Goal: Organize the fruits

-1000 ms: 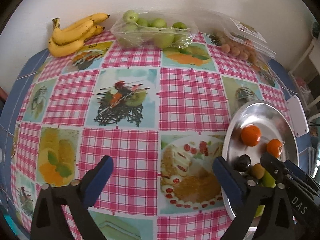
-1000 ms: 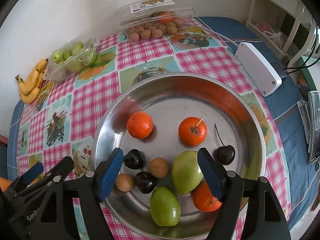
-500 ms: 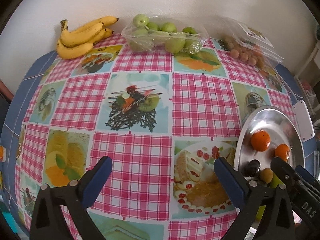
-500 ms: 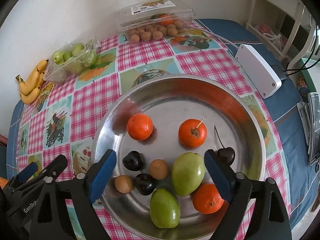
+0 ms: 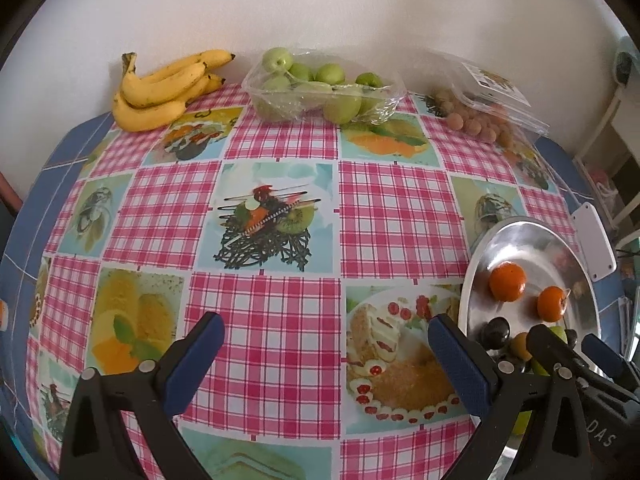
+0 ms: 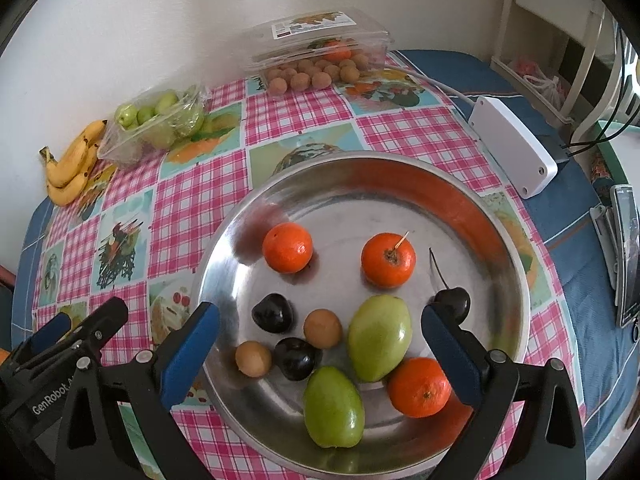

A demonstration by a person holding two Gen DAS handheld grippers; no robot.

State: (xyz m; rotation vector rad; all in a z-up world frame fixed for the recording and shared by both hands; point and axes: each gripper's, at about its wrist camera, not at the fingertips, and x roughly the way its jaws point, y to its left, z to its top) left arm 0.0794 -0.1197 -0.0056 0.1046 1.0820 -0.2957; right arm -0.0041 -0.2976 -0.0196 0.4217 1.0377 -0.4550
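I'm seeing two pale-green, egg-shaped fruits lying at the tray's six o'clock; my right gripper is opening wide, gripping nothing.

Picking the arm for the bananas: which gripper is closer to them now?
Left. The left gripper hangs open above the checked cloth, with the bananas across the table by the wall. The right gripper, jaws opening, hangs above the metal plate, farther off.

— What is covering the table?
— A pink checked cloth with food pictures is lying over it.
— And on that?
— Bananas, a bag of green fruit and a clear box are sitting by the wall; a steel tray and a white device are resting nearer.
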